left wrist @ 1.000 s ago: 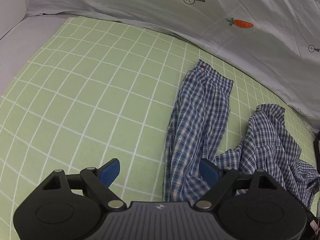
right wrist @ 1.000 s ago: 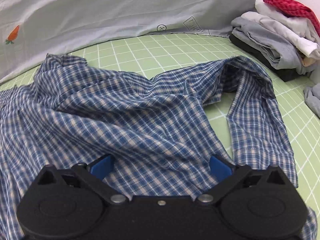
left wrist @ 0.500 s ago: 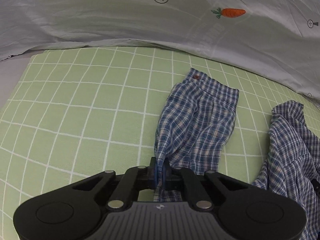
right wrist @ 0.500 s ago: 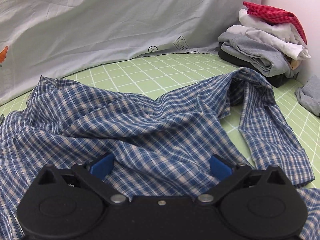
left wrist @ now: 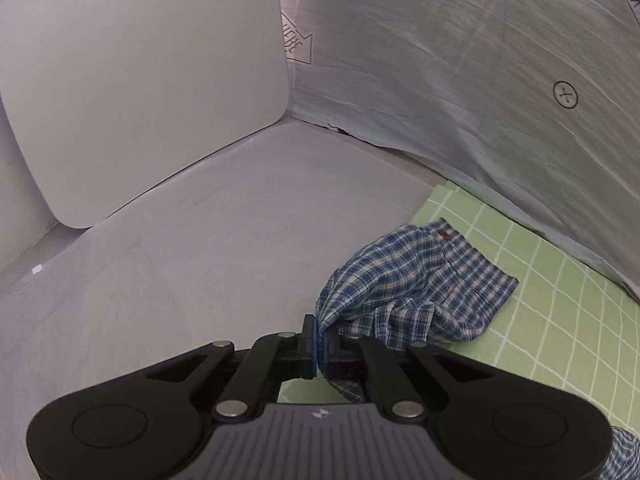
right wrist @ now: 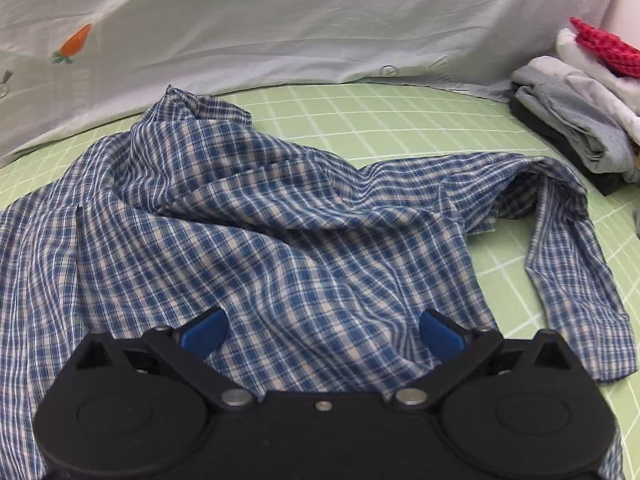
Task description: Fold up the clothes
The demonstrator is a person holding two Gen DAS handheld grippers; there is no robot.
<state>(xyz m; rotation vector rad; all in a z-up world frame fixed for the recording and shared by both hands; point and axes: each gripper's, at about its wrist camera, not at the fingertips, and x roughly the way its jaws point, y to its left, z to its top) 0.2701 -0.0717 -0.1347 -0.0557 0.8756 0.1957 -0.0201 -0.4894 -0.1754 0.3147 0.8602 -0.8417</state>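
A blue and white checked shirt (right wrist: 280,232) lies crumpled on the green grid mat (right wrist: 400,120). In the left wrist view my left gripper (left wrist: 320,342) is shut on a pinch of the shirt's sleeve (left wrist: 420,292), whose cuff with a dark red button trails to the right onto the mat (left wrist: 560,320). In the right wrist view my right gripper (right wrist: 322,330) hovers open just over the shirt's body, blue pads wide apart, nothing pinched. The other sleeve runs off to the right.
A pale sheet (right wrist: 280,20) with a carrot print rises behind the mat. A stack of folded clothes (right wrist: 580,112), red checked cloth on top, stands at the back right. Left of the mat lie a grey surface (left wrist: 200,260) and a white panel (left wrist: 140,80).
My left gripper closed on the sleeve and dragged it left to the mat's edge, so grey surface now fills its view. The right gripper stayed open and shifted a little over the shirt.
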